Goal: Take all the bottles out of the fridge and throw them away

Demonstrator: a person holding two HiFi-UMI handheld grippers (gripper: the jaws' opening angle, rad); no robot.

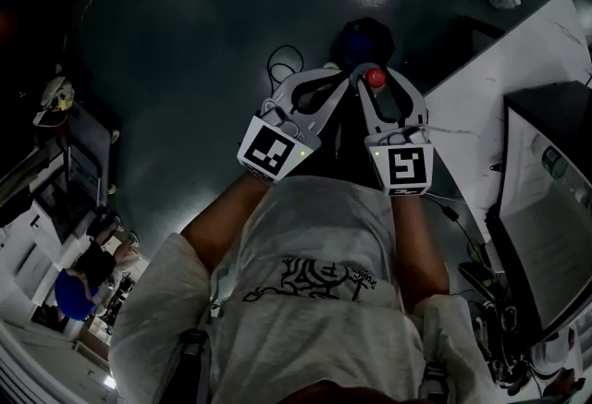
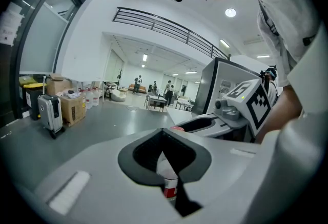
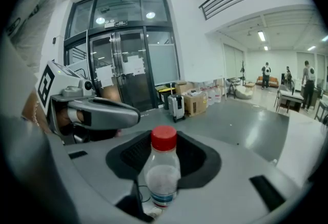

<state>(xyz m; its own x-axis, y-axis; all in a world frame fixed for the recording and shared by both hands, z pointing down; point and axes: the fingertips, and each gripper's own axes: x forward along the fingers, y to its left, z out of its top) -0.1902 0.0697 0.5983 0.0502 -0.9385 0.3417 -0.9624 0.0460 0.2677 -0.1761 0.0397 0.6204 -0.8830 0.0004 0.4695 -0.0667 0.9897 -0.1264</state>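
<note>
My right gripper (image 1: 377,83) pinches the red-capped bottle (image 3: 163,171) low on its body; my left gripper (image 1: 319,88) pinches a second bottle (image 2: 168,177); both are smooth, so a quick swing may slip one out.

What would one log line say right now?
left hand-held gripper: grips clear red-labelled plastic bottle | right hand-held gripper: grips clear red-capped plastic bottle

Clear bottle (image 3: 162,171) with red cap (image 3: 163,138), red-banded bottle (image 2: 169,179), black-and-white marker cubes (image 1: 274,151), white T-shirt (image 1: 314,236) with black print, dark grey floor (image 1: 203,42).
</note>
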